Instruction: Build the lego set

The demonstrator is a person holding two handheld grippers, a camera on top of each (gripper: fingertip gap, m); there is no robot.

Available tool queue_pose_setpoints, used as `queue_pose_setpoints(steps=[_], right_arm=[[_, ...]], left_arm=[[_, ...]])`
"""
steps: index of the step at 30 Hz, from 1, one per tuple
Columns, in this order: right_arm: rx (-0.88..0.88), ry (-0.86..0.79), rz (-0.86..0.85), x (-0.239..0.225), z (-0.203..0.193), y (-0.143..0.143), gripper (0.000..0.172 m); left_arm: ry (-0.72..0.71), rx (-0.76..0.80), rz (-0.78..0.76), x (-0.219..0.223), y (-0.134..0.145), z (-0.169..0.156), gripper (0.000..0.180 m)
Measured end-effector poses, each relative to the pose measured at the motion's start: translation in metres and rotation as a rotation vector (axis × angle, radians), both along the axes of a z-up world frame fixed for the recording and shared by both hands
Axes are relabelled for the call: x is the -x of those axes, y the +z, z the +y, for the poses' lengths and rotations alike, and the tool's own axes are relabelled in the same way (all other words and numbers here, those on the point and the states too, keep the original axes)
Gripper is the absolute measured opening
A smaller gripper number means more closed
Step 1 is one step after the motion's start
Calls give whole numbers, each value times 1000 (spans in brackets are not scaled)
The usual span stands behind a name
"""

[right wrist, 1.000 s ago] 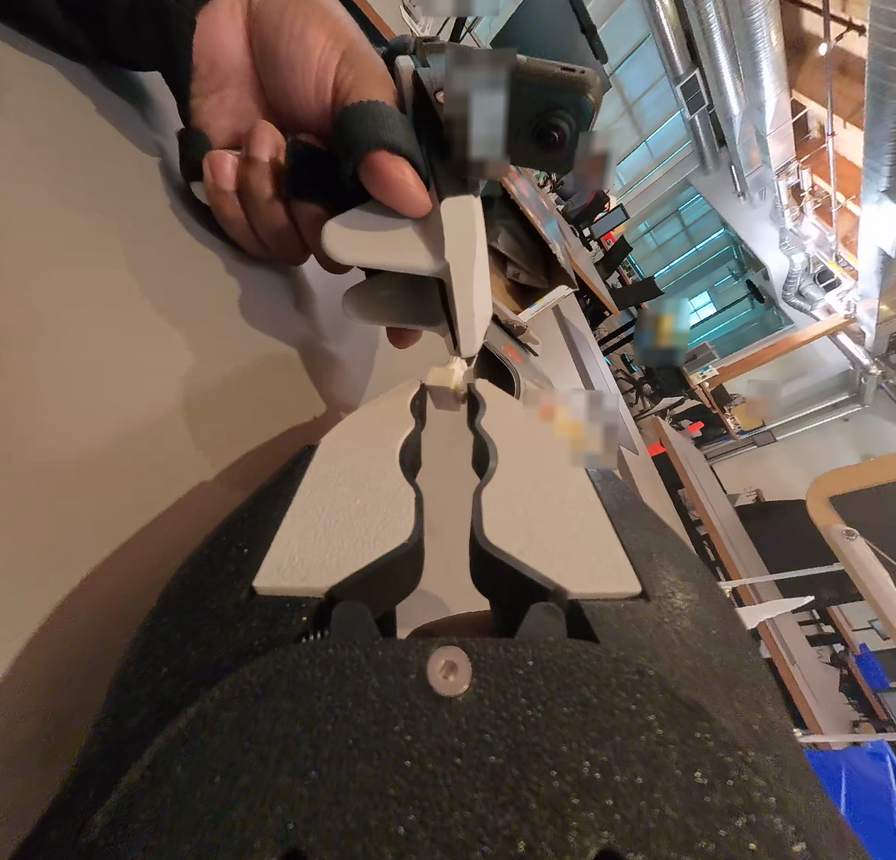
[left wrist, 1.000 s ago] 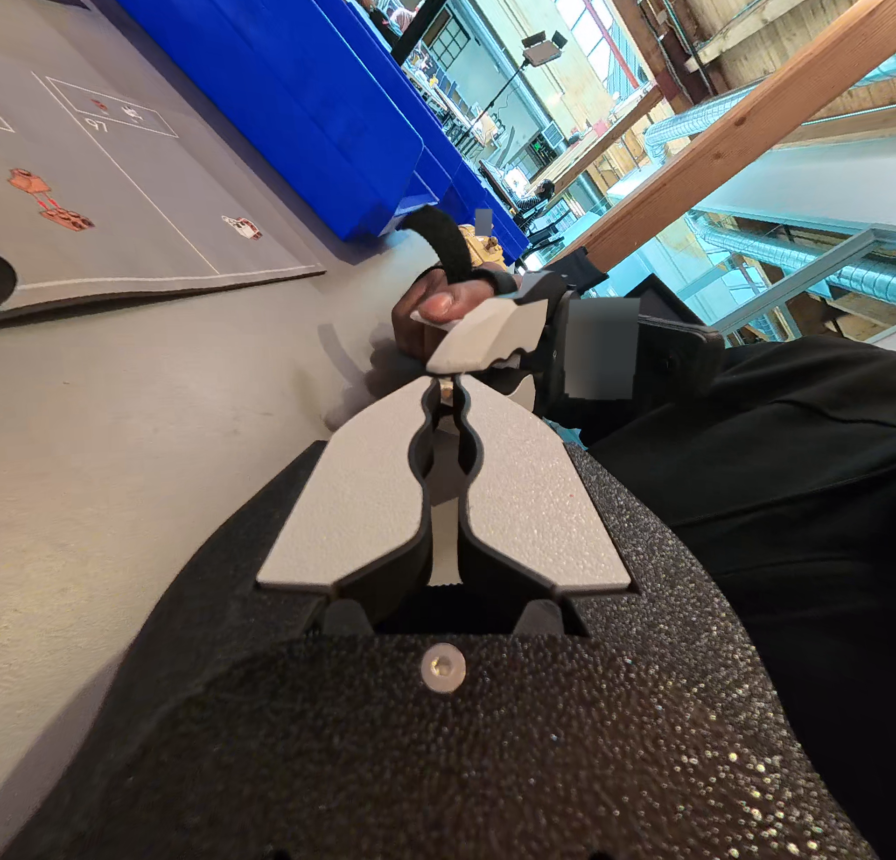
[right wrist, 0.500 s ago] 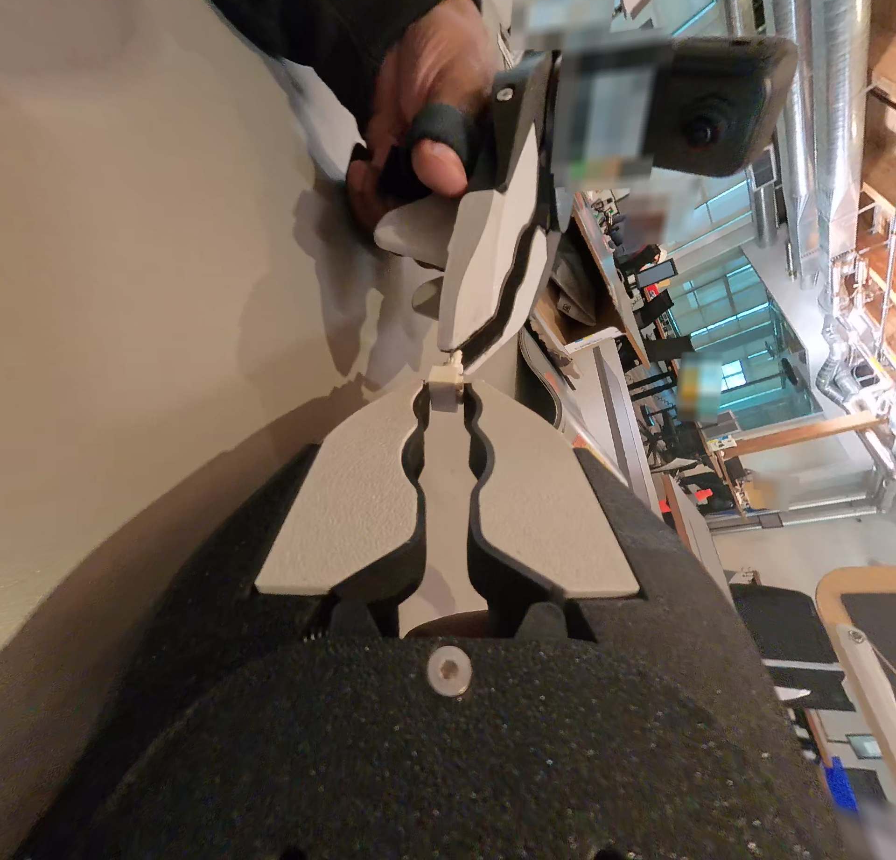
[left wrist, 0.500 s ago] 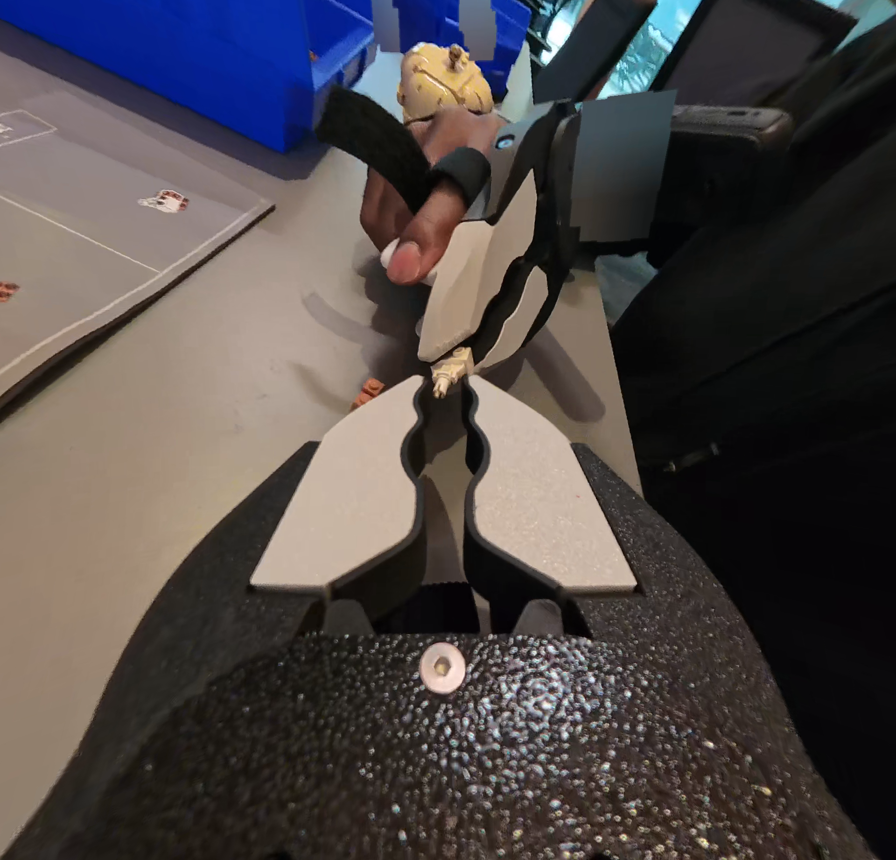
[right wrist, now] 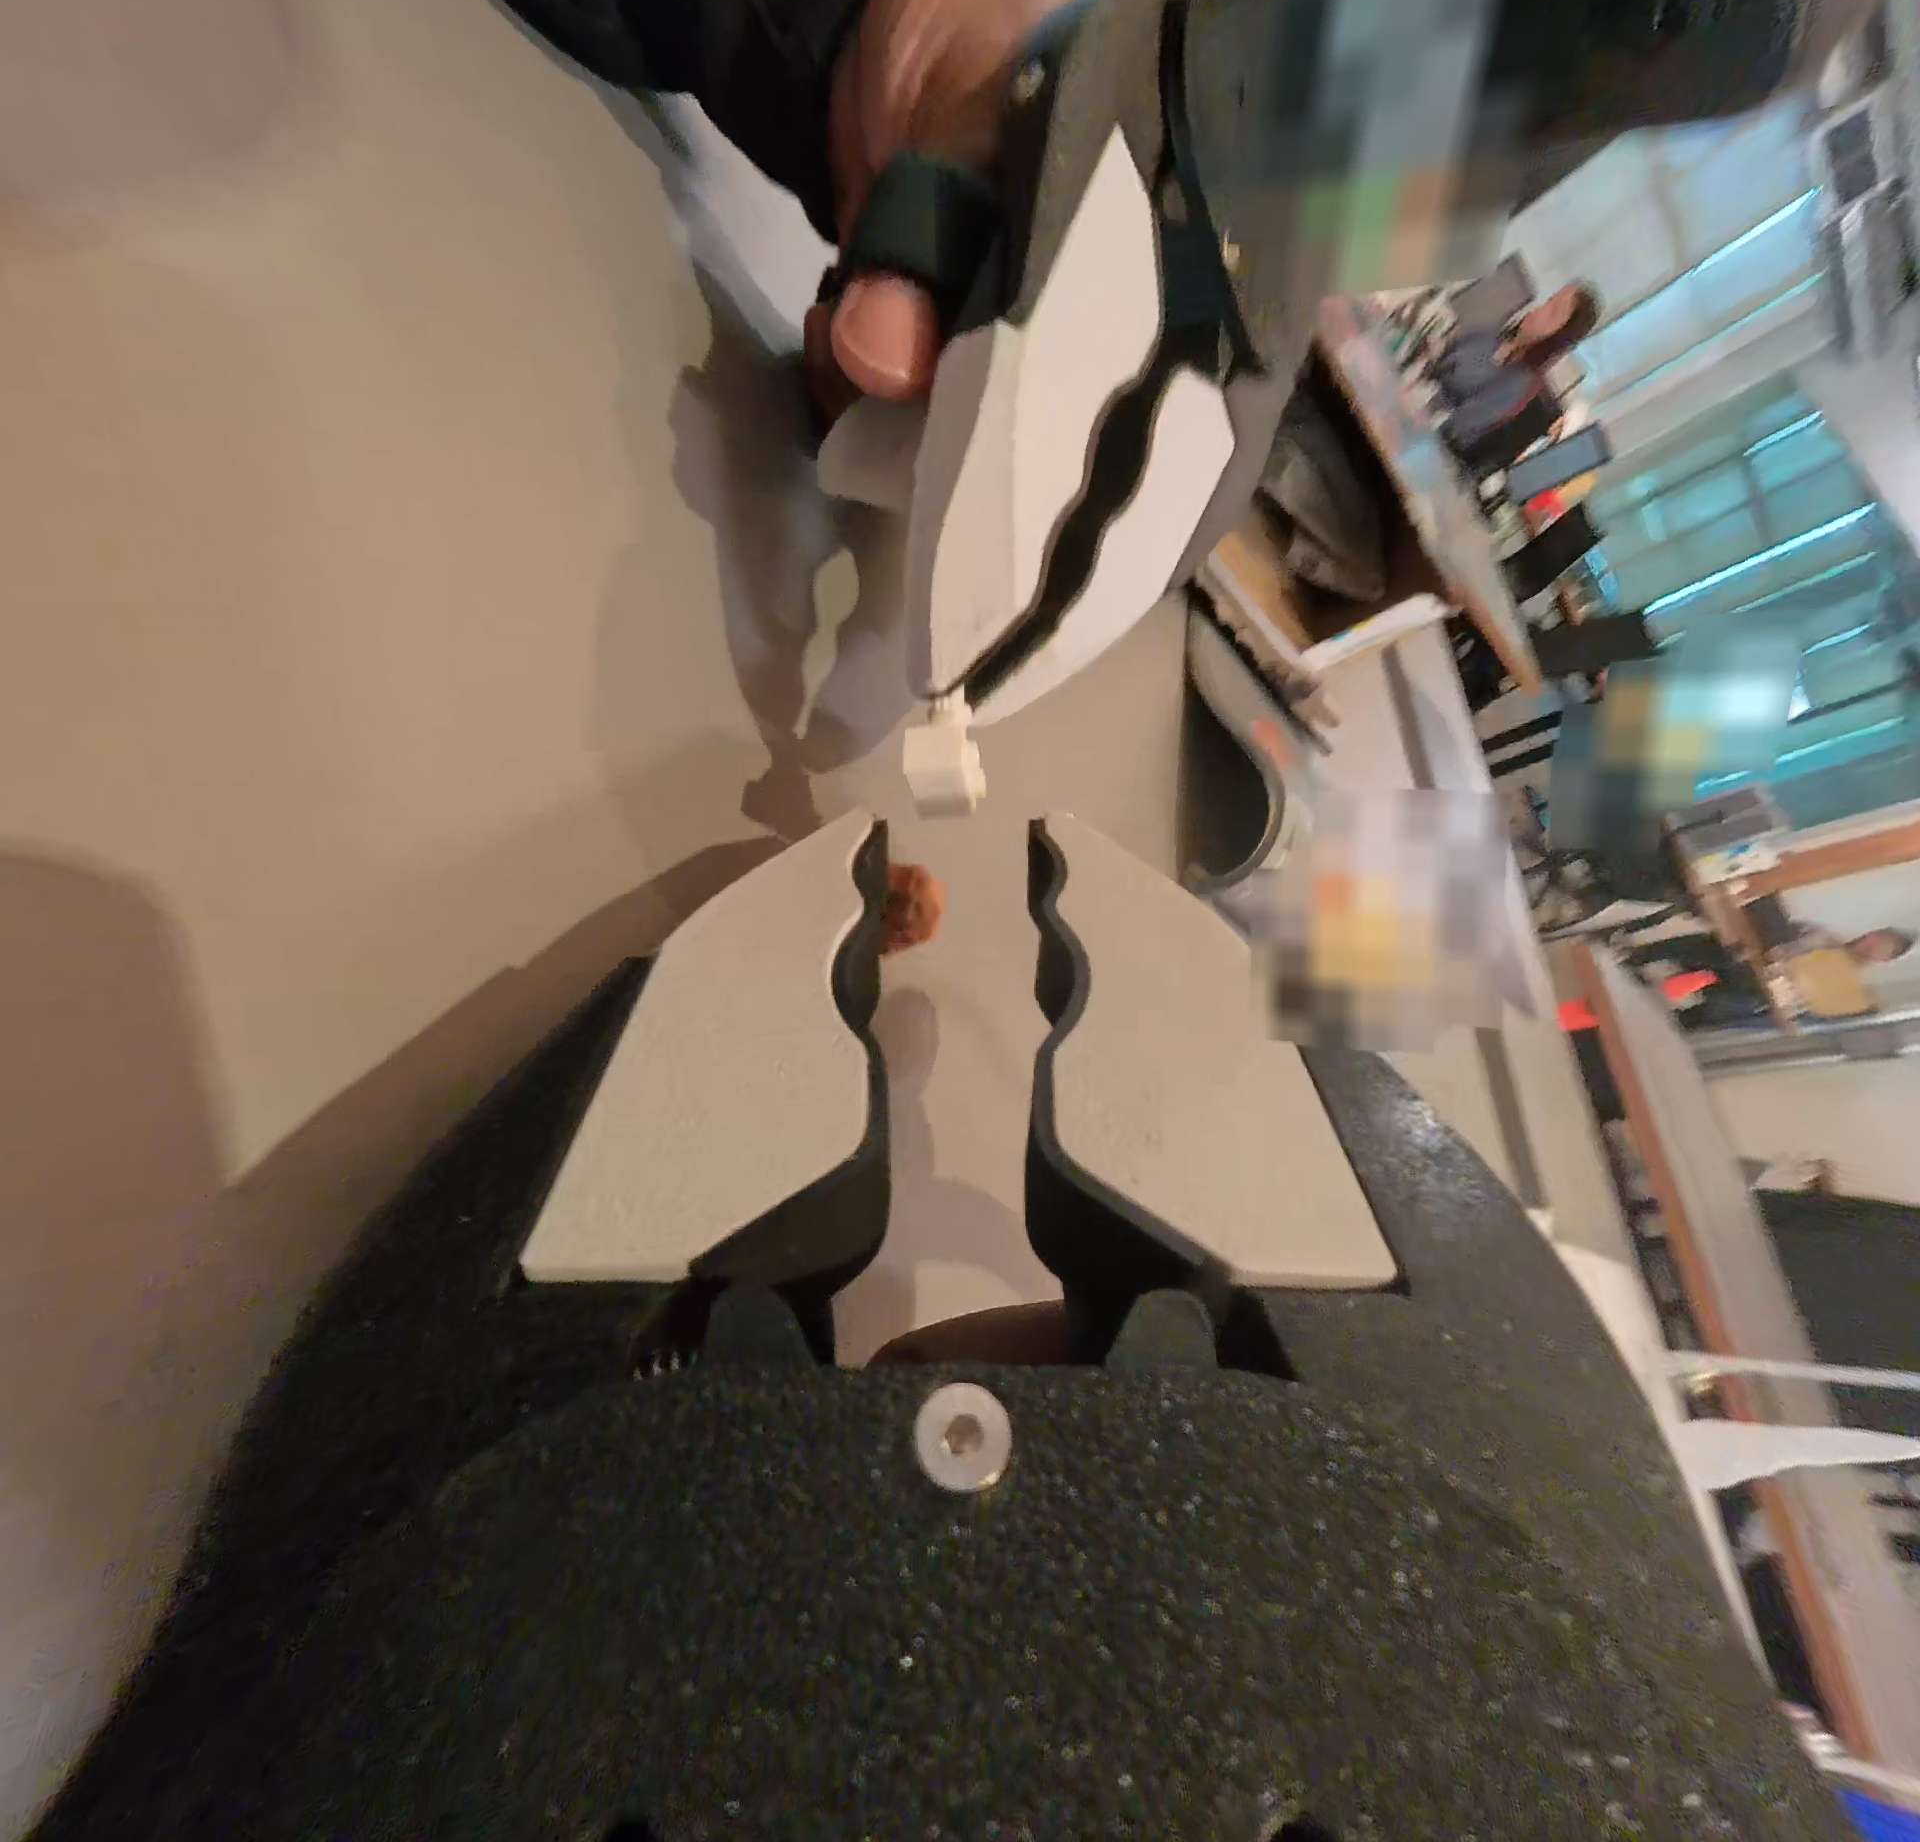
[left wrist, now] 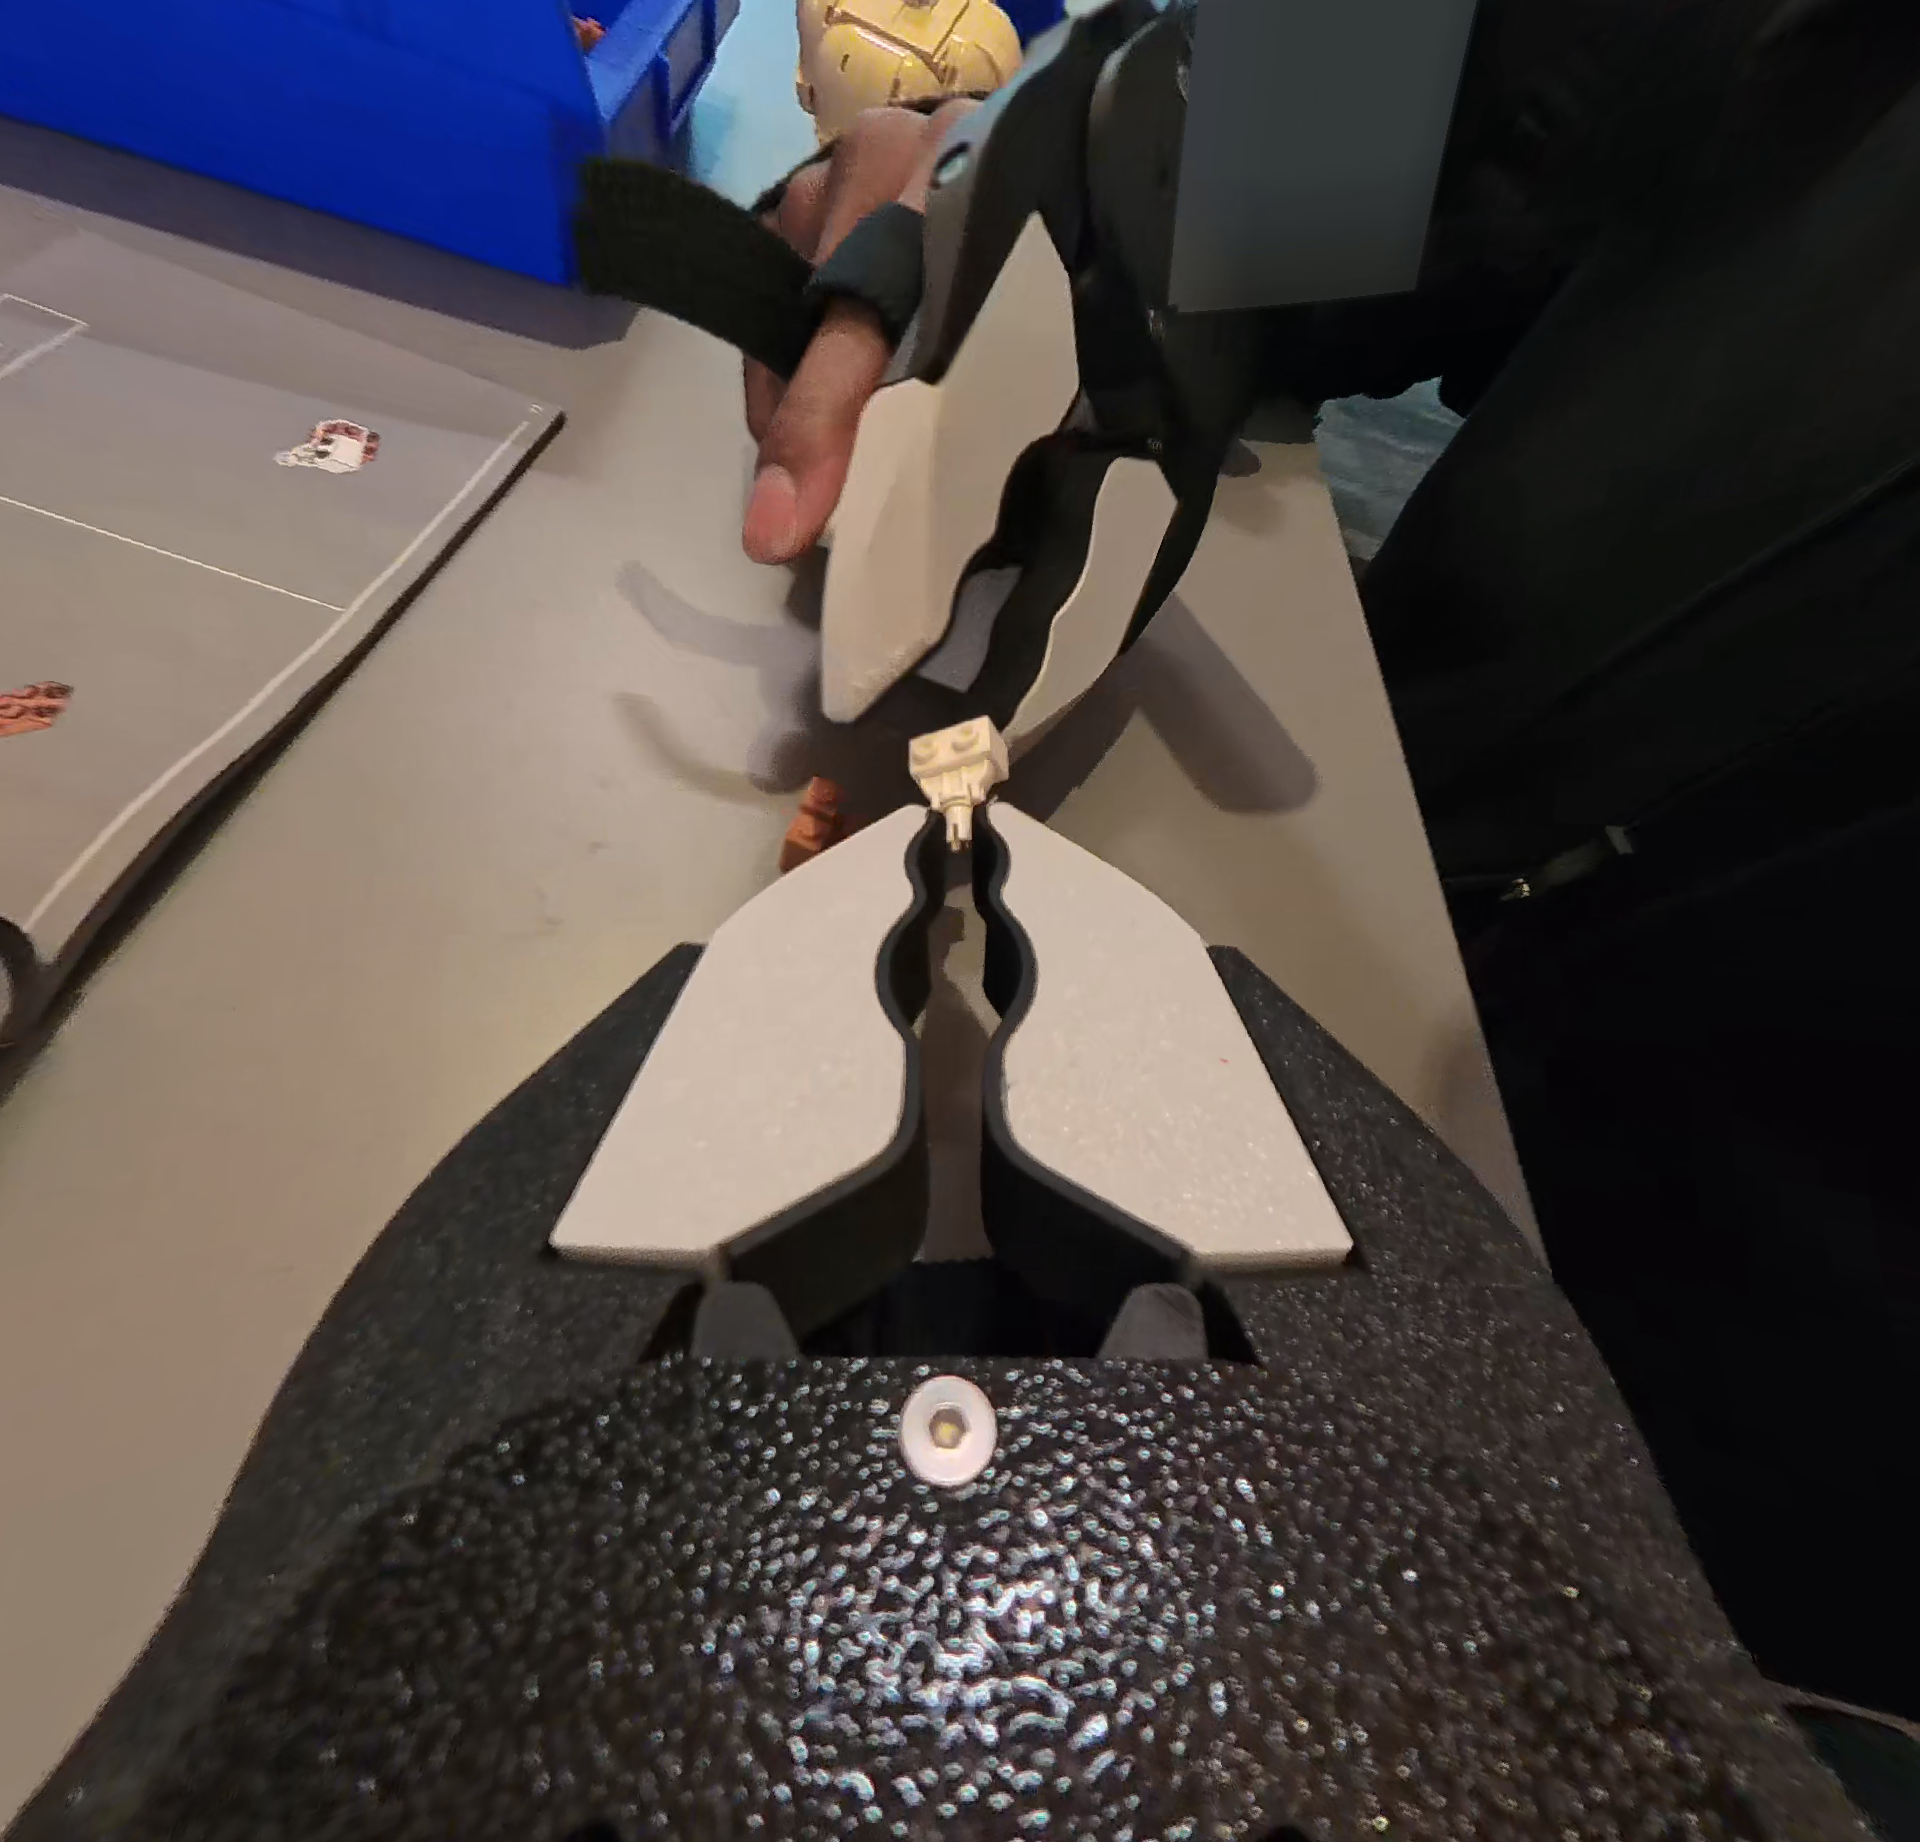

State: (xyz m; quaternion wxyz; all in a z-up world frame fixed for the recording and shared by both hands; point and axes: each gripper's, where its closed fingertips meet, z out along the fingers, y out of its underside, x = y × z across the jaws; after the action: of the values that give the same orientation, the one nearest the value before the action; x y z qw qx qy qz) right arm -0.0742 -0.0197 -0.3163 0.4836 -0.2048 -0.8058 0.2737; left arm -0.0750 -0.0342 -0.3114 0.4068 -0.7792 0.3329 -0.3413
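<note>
So the left gripper [left wrist: 958, 824] is pinching a tiny cream-white brick piece [left wrist: 957, 759] by the thin peg sticking out of it, with the jaws nearly closed and both tips pressing on that peg while the studded block end is poking out in front. The right gripper [right wrist: 954, 828] is sitting with its jaws spread and gripping nothing; in its own view the same little white piece [right wrist: 942, 766] is hanging just ahead of the open tips, touching neither one. Both grippers are facing each other tip to tip over the grey desk [left wrist: 436, 857], up near its edge where the person's dark clothing [left wrist: 1714, 753] is filling the frame. A small reddish-brown brick bit [left wrist: 816, 818] is lying on the desk just under the two sets of tips, and it's showing between the right gripper's fingers [right wrist: 748, 982] too, only down on the surface, not in the grasp. A hand [left wrist: 821, 421] with a black strap [left wrist: 686, 254] is holding the right gripper. Toward the desk's far side a blue bin [left wrist: 312, 57] is standing, next to a tan domed brick model [left wrist: 904, 26], and a grey printed mat [left wrist: 208, 504] is lying along the left part of the desk.
</note>
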Motion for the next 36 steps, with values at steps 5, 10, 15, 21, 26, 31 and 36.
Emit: queue_pose_setpoints(steps=[5, 10, 15, 21, 26, 31, 36], right_arm=[[133, -61, -196, -3, 16, -14, 28], [205, -68, -282, -1, 16, -17, 18], [296, -72, -339, 3, 12, -16, 13], [410, -160, -450, 10, 20, -22, 6], [635, -245, -582, 16, 29, -22, 6], [970, -273, -791, 19, 30, -23, 6], [1033, -304, -740, 23, 43, -18, 15]], left_arm=[[15, -7, 87, 11, -9, 2, 4], [-32, -25, 178, 10, -19, 0, 4], [-56, -39, 236, 10, -24, 0, 4], [-66, -37, 262, 10, -27, 1, 4], [-61, -31, 252, 11, -26, 1, 4], [-56, -10, 219, 12, -24, 2, 4], [-41, 18, 177, 14, -21, 3, 4]])
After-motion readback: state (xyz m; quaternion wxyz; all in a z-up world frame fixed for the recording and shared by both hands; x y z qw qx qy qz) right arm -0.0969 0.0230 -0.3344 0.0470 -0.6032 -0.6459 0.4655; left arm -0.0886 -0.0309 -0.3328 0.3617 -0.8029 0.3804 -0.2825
